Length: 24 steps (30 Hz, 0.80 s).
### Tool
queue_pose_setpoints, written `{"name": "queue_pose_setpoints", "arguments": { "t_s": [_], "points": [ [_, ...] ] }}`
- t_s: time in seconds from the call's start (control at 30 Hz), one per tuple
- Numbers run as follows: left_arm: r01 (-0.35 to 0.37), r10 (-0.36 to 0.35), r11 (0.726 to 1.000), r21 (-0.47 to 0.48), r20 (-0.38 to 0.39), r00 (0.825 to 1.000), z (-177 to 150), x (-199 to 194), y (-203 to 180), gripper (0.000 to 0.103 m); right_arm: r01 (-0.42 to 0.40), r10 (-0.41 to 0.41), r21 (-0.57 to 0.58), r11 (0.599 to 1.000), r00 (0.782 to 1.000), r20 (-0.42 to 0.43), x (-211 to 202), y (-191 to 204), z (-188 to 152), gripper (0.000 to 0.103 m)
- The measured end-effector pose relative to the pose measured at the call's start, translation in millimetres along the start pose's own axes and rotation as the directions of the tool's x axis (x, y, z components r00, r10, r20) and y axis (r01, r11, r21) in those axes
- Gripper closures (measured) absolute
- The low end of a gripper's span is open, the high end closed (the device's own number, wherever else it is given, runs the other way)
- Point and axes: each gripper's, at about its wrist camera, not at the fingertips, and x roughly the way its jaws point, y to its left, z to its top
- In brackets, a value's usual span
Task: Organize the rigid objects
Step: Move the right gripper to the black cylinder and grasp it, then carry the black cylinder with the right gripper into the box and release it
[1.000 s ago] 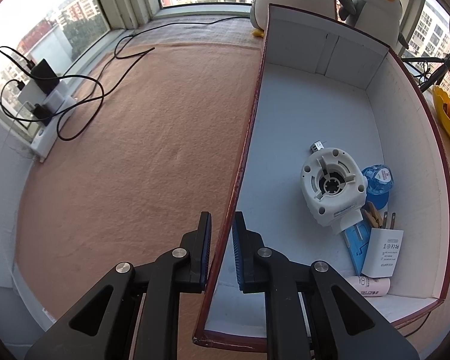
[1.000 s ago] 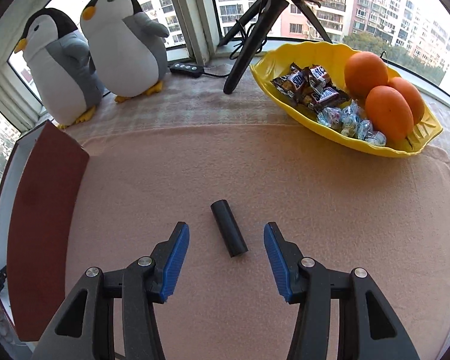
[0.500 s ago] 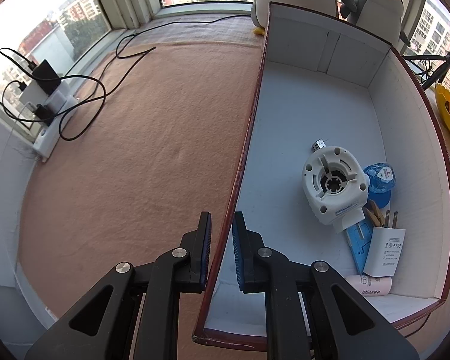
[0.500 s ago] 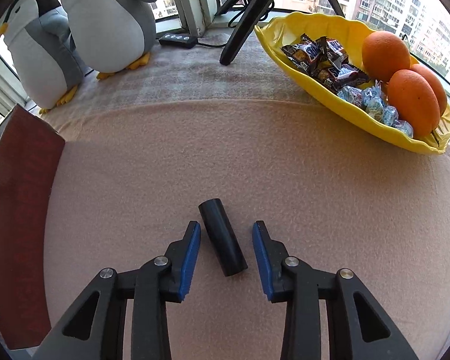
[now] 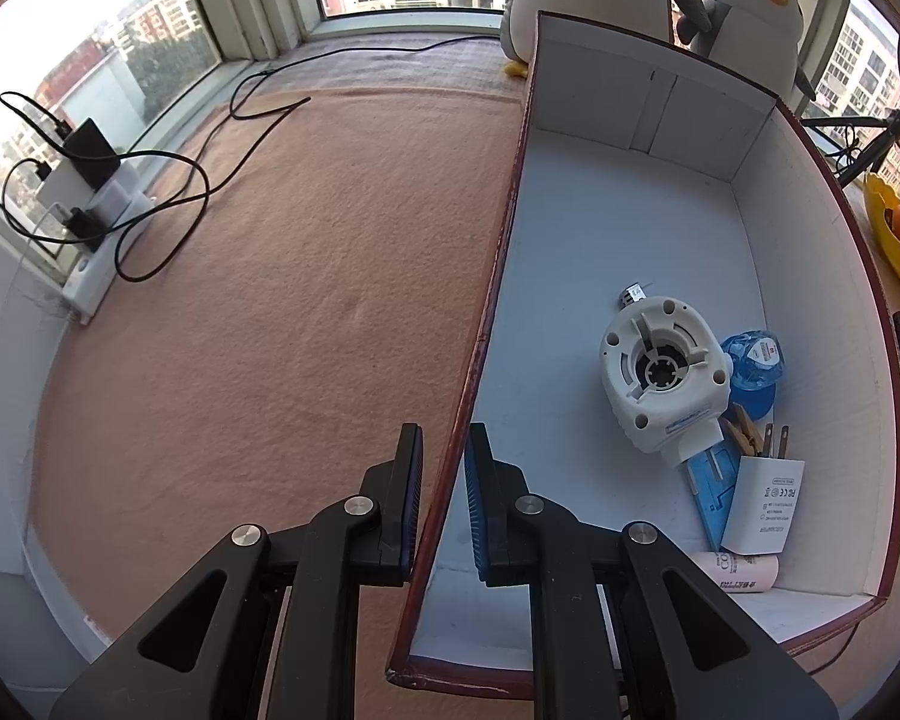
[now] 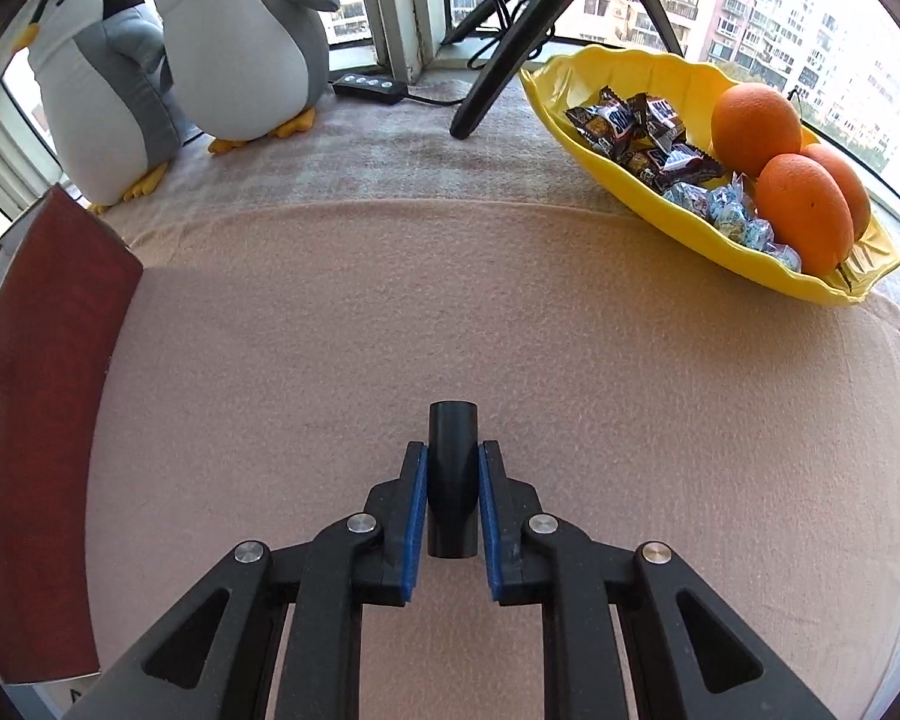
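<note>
In the right wrist view my right gripper [image 6: 452, 465] is shut on a black cylinder [image 6: 452, 468], which lies lengthwise between the blue pads just above the pink cloth. In the left wrist view my left gripper [image 5: 444, 450] is shut on the left wall [image 5: 498, 252] of a white box with a dark red outside. The box holds a white round device [image 5: 663, 381], a blue item [image 5: 753, 366], a white plug adapter [image 5: 762, 495] and a pale tube [image 5: 738, 570]. The box's red wall also shows in the right wrist view [image 6: 42, 420].
A yellow dish [image 6: 720, 246] with oranges and wrapped sweets stands at the right. Two plush penguins [image 6: 240, 42] and a tripod leg [image 6: 498, 78] stand at the back. A power strip with black cables [image 5: 90, 204] lies left of the box.
My right gripper moved forward over the black cylinder and closed on it. The cylinder now lines up straight between the pads. My left gripper has kept its hold on the box wall.
</note>
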Motion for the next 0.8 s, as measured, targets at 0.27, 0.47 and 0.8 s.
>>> {"name": "queue_pose_setpoints", "arguments": {
  "t_s": [0.27, 0.47, 0.8],
  "points": [
    [0.022, -0.021, 1.0, -0.013, 0.012, 1.0, -0.5, -0.4, 1.7, 0.09, -0.098, 0.112, -0.121, 0.988, 0.988, 0.11, -67.6, 61.5, -17.5, 0.088],
    [0.04, -0.039, 0.999, -0.027, 0.022, 0.999, -1.6, -0.9, 3.6, 0.09, -0.175, 0.216, -0.251, 0.952, 0.966, 0.143, -104.6, 127.2, -29.0, 0.088],
    [0.057, -0.056, 0.998, -0.028, 0.032, 0.998, -2.5, -1.5, 5.5, 0.09, -0.239, 0.315, -0.418, 0.876, 0.941, 0.122, -133.8, 213.0, -55.9, 0.088]
  ]
}}
